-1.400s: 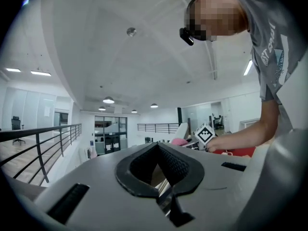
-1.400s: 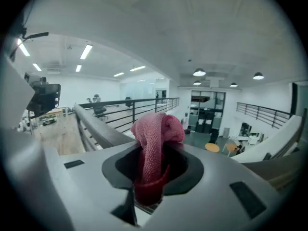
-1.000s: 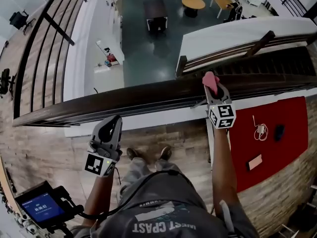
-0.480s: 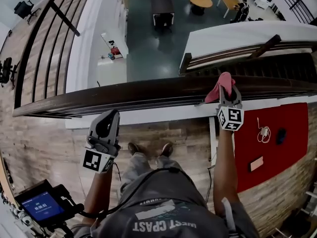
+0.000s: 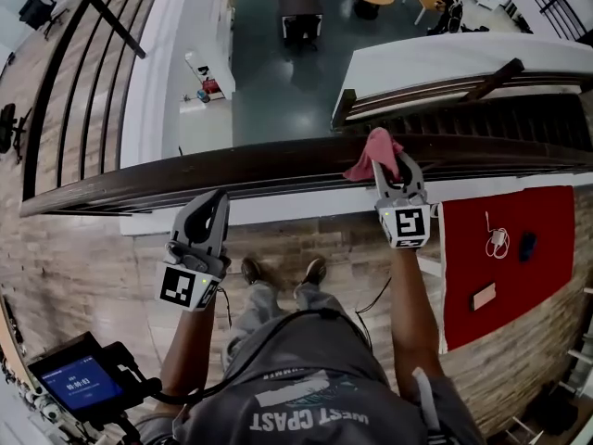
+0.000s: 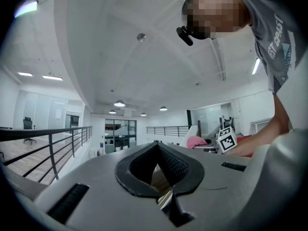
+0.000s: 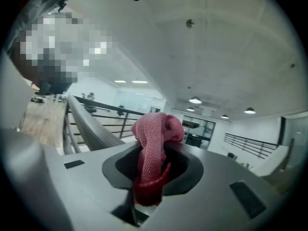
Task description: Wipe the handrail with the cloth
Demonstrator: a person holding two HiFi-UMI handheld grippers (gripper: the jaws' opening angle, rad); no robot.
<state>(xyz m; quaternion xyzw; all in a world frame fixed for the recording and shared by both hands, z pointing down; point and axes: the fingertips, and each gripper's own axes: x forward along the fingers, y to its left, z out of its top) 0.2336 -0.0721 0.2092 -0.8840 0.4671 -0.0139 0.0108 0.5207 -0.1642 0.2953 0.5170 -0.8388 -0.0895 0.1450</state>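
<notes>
A dark wooden handrail (image 5: pixel 232 176) runs across the head view from left to right. My right gripper (image 5: pixel 388 163) is shut on a pink-red cloth (image 5: pixel 371 152), and the cloth lies bunched on top of the rail. In the right gripper view the cloth (image 7: pixel 153 146) bulges up between the jaws, with the handrail (image 7: pixel 89 126) stretching away at the left. My left gripper (image 5: pixel 219 202) hovers just on my side of the rail, shut with nothing in it. The left gripper view shows the cloth (image 6: pixel 196 141) and the right gripper's marker cube (image 6: pixel 227 138) far off to the right.
Beyond the rail is an open drop to a lower floor (image 5: pixel 278 82) with tables and chairs. A red mat (image 5: pixel 505 253) with small devices lies on the wooden floor at my right. Black railings (image 5: pixel 83 82) run along the left. A screen unit (image 5: pixel 79 383) hangs at lower left.
The right gripper with the cloth slid right along the rail, then back to the left. The left gripper stayed almost in place.
</notes>
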